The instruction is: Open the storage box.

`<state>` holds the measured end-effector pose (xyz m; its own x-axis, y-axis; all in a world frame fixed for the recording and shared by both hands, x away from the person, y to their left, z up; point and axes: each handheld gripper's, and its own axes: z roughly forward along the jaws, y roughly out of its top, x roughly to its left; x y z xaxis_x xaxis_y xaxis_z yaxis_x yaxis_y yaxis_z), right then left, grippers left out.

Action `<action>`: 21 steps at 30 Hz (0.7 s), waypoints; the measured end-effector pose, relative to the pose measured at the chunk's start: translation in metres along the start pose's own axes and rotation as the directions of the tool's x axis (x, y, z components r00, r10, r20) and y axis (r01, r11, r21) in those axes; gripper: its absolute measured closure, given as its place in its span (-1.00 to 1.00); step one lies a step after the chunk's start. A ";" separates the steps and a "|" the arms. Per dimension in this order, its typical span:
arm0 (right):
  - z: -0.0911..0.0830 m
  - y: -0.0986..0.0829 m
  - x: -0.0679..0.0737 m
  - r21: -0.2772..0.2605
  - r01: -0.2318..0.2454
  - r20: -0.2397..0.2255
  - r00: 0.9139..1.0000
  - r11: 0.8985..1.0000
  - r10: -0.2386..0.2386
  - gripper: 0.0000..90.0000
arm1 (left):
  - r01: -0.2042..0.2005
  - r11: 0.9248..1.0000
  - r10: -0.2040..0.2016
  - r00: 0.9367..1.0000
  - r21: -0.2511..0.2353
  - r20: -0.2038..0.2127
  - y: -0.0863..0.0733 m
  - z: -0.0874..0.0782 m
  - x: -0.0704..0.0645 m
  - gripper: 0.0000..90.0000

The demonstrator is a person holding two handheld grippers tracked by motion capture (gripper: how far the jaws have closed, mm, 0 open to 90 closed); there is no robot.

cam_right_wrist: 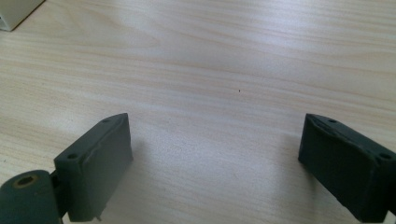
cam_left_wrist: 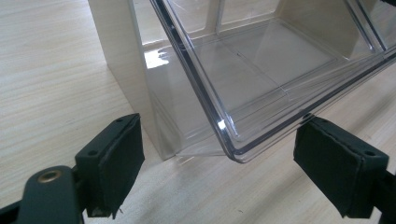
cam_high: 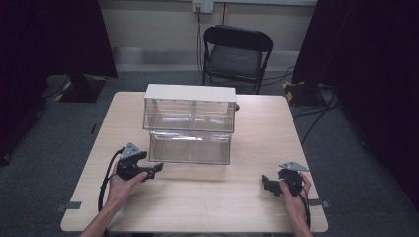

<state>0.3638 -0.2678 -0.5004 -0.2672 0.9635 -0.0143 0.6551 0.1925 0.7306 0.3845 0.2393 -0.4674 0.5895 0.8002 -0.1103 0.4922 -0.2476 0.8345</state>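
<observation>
Lower drawer (cam_high: 190, 147) of the clear two-tier cabinet (cam_high: 190, 114) stands pulled out toward your edge of the surface (cam_high: 207, 197); upper drawer (cam_high: 189, 116) sits flush in its frame. Cabinet sits at mid-width, nearer the far edge than yours. Both drawers look empty as far as the clear plastic lets you read.

Your left gripper (cam_high: 157, 169) is just off the pulled drawer's near-left corner, jaws released and spread wide, gripping nothing. Your right gripper (cam_high: 264, 181) hovers well apart, near the near-right corner of the surface, jaws likewise released over bare wood.

Progress, as a judgement: the lower drawer is already out, and what remains is either pushing it home or putting something in; nothing loose lies on the surface to load.

View differences: the left gripper view shows the drawer's (cam_left_wrist: 261, 79) rounded corner sitting between its pads (cam_left_wrist: 119, 161), untouched, and an inner divider line across the drawer floor. The high view gives the layout, and the folding chair (cam_high: 236, 55) beyond the far edge. The right gripper view adds a sliver of the cabinet's base corner (cam_right_wrist: 16, 11) at top left.
</observation>
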 end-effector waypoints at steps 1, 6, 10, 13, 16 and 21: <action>0.000 0.000 0.000 0.000 0.000 0.000 1.000 1.000 0.000 -0.80 | 0.000 1.000 0.000 1.000 -0.003 0.003 0.000 0.000 0.000 -0.65; 0.000 0.000 0.000 0.000 0.001 0.000 1.000 1.000 -0.001 -0.80 | -0.002 1.000 0.002 1.000 -0.004 0.009 0.000 -0.002 -0.001 -0.63; 0.000 0.000 0.000 0.000 0.000 0.000 1.000 1.000 0.000 -0.80 | -0.013 1.000 0.014 1.000 -0.007 0.011 0.000 -0.002 0.000 -0.61; 0.000 0.000 0.000 0.000 0.000 0.000 1.000 1.000 0.000 -0.80 | -0.011 1.000 0.011 1.000 -0.005 0.014 0.000 -0.003 -0.001 -0.58; 0.000 0.000 0.000 0.000 0.001 -0.001 1.000 1.000 -0.001 -0.80 | -0.015 1.000 0.015 1.000 -0.013 0.019 -0.001 -0.005 0.000 -0.59; 0.000 0.000 0.000 0.000 0.001 -0.001 1.000 1.000 -0.001 -0.80 | -0.010 1.000 0.010 1.000 -0.015 0.020 -0.001 -0.005 0.000 -0.59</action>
<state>0.3639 -0.2679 -0.5004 -0.2682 0.9633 -0.0142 0.6549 0.1931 0.7307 0.3809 0.2425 -0.4654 0.6075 0.7863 -0.1126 0.4769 -0.2477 0.8434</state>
